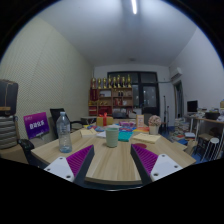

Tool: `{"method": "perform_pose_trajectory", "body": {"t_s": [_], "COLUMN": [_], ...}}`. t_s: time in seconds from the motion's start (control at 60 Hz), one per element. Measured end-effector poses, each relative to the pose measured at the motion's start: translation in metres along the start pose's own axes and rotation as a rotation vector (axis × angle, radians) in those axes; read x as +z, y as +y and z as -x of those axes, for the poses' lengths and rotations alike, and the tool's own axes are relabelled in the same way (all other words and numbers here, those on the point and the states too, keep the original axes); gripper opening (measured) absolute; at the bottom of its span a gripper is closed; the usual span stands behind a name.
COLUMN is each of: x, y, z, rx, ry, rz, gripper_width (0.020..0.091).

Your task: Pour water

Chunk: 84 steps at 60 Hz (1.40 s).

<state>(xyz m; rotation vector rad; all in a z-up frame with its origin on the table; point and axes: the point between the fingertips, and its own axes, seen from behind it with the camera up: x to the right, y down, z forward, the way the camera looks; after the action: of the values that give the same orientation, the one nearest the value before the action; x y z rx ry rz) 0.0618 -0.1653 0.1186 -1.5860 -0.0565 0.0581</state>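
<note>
While the gripper (111, 162) hangs above the near edge of the long pale wooden table (110, 160), the room opens out ahead: white walls, a ceiling strip light (134, 6), and a shelving unit stocked with small items (112, 95) against the far wall. A purple sign with white lettering (37, 123) stands off the table's left side, and desks with a monitor (192, 106) fill the right of the room. On the table, a clear plastic water bottle with a pale cap (64, 132) stands near the left edge, well apart from the fingers. A pale grey-green cylindrical cup (112, 136) stands upright near the middle, beyond the fingers and roughly in line with the gap between them. Assorted clutter, too small to identify, lies toward the far end. The tongs are spread wide, their purple pads (80, 160) facing each other with bare tabletop between, pinching nothing. I judge the task to be at its very start, in the approach step, with nothing yet grasped. The next move most likely calls for swinging left toward the bottle, bracketing its body squarely and closing on it before any carry to the cup, keeping it upright so nothing spills.
</note>
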Motion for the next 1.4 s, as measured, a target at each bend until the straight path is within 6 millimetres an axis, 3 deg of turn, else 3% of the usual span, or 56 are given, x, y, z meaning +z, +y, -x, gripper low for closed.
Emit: {"method": "perform_pose_trajectory", "body": {"t_s": [0.033,0.067,0.217,0.333,0.483,0.6,0.8,1.233,1.3,1.35,1.4], "x": [-0.006,0.000,-0.001,0.005,0.031,0.067,0.130,0.240,0.253,0.261,0.265], "y": [0.001,-0.001,-0.002,-0.001,-0.006,-0.003,0.020,0.015,0.019,0.022,0.021], "z": [0.008,0.000,0.007,0.031,0.093,0.151,0.225,0.262,0.266,0.269,0.267], "rx": [0.006,0.001,0.022,0.025,0.029,0.023,-0.021,-0.039,-0.034,-0.027,-0.037], "ry": [0.003,0.002,-0.020,-0.075,-0.154,-0.188,-0.203,-0.114,-0.115,-0.119,-0.100], "rz": [-0.002,-0.005,-0.002,0.011,-0.009,-0.001,0.077,0.104,0.110,0.115,0.107], "gripper_width": [0.0821,0.0821,0.0824,0.0822,0.0824,0.0828,0.0843,0.0840,0.0796,0.0642,0.0629]}}
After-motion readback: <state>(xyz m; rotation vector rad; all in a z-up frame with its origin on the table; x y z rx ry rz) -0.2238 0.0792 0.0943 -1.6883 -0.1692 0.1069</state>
